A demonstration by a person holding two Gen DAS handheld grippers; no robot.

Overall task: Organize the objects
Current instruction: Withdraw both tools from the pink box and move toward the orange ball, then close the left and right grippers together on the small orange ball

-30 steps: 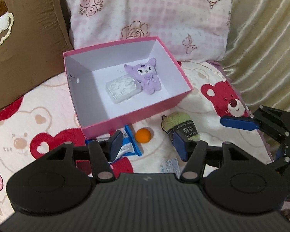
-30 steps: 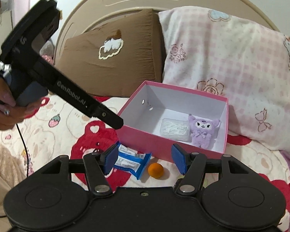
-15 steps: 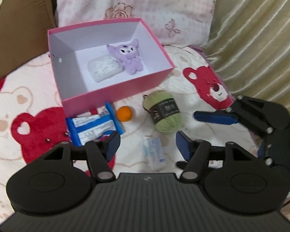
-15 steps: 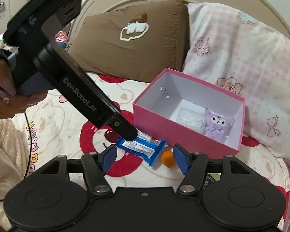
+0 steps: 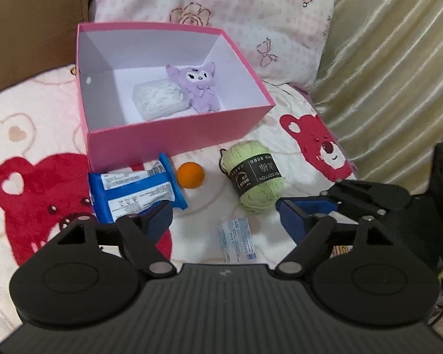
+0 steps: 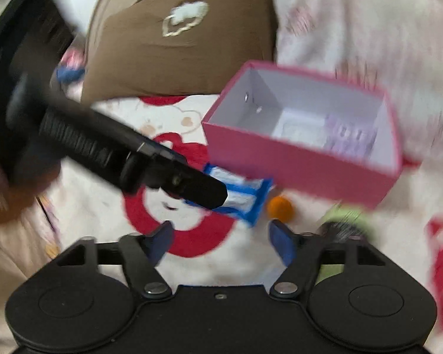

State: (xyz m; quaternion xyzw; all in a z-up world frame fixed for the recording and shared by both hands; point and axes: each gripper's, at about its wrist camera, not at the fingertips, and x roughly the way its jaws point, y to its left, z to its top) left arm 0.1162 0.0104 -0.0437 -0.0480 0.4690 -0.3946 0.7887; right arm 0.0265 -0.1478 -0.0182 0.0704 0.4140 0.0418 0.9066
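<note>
Bed, blanket [image 5: 38, 135] printed with red bears; items as found.

Left tool [image 5: 226, 221]: spread, its jaws having just been opening, nothing between the pads. A small white-and-blue sachet [image 5: 237, 240] lies on the blanket in the gap between its fingers; the left finger overlaps the near end of the blue wipes packet [image 5: 136, 190].

Right tool [image 6: 220, 243]: spread, jaws likewise just been opening, nothing pinched. Bare blanket lies between its fingers; the orange ball [image 6: 279, 208] sits just beyond its right fingertip.

Pink box [image 5: 174, 140]: open-topped, toward the pillow end of the bed, against the pink checked pillow [image 5: 221, 8]. Inside: purple plush toy [image 5: 199, 88] and, touching it, a clear packet of white contents [image 5: 161, 100].

Loose on the blanket in front of the box's near wall, left to right: wipes packet, orange ball, green yarn ball [image 5: 255, 177] with a dark label.

Hard to read: the right wrist view is heavily motion-blurred; the box contents there are smears and the yarn is a green streak. The left tool's body crosses that view and covers part of the wipes packet. The sachet's print is illegible.
</note>
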